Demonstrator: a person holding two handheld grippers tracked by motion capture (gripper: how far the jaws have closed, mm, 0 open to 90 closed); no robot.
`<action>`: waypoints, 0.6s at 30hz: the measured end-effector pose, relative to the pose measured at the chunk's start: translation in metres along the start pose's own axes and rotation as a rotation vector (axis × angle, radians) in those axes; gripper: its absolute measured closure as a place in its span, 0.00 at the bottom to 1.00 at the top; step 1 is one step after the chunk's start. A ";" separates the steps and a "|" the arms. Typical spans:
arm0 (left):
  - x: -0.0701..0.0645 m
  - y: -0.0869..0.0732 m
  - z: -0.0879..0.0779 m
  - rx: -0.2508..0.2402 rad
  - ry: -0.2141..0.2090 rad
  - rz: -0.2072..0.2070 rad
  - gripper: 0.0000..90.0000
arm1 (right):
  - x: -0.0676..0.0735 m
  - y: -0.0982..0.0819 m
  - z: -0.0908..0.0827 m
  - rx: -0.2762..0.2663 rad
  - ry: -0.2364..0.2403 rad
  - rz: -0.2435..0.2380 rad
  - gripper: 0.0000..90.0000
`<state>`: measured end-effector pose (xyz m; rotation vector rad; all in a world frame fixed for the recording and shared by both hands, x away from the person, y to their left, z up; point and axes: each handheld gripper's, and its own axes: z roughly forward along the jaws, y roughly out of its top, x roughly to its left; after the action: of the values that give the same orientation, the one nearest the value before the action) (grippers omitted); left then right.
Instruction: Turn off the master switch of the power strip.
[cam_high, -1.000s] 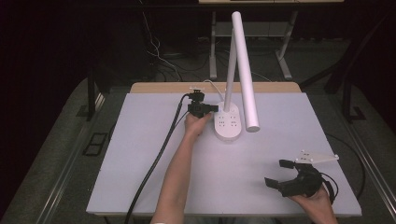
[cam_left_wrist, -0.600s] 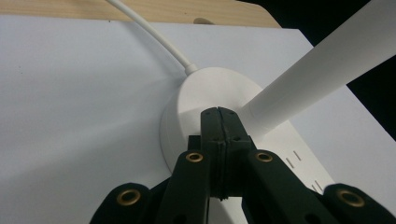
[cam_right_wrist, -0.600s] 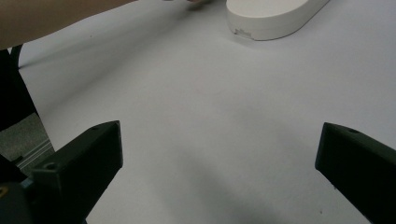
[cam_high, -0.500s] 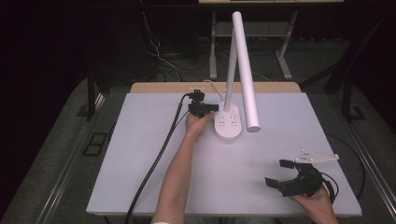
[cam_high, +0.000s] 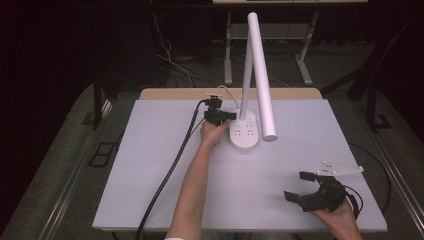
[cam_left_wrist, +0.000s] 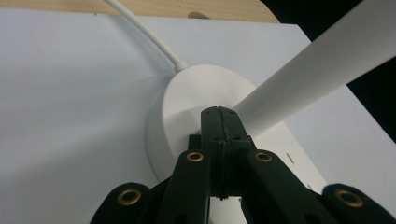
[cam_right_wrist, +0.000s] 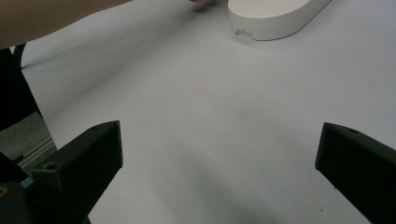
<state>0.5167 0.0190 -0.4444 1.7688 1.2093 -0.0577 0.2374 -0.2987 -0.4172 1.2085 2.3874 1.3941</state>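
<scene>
While both hands rest on the table (cam_high: 150, 165):
Lamp base (cam_high: 245, 131): far side of table, centre.
Left gripper (cam_high: 226, 116): jaws clenched together, tips touching the lamp base's upper surface.
Right gripper (cam_high: 300, 186): jaws spread, nothing between them, well apart from lamp base.

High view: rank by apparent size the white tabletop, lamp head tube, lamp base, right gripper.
1. white tabletop, by far the largest.
2. lamp head tube, long and slim.
3. lamp base and right gripper: too alike to rank; the gripper also sits nearer the camera.
</scene>
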 end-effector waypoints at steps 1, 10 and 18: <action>0.000 0.000 0.000 -0.001 -0.003 -0.006 1.00 | 0.000 0.000 0.000 -0.001 0.000 0.000 0.00; 0.000 0.001 0.000 0.005 -0.008 -0.002 1.00 | 0.000 0.000 0.000 -0.002 0.000 0.003 0.00; -0.003 0.008 -0.022 -0.110 -0.063 0.022 1.00 | -0.004 -0.002 -0.003 -0.010 -0.009 0.013 0.00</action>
<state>0.5113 0.0318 -0.4257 1.6719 1.1267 -0.0332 0.2376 -0.3035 -0.4181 1.2279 2.3684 1.3997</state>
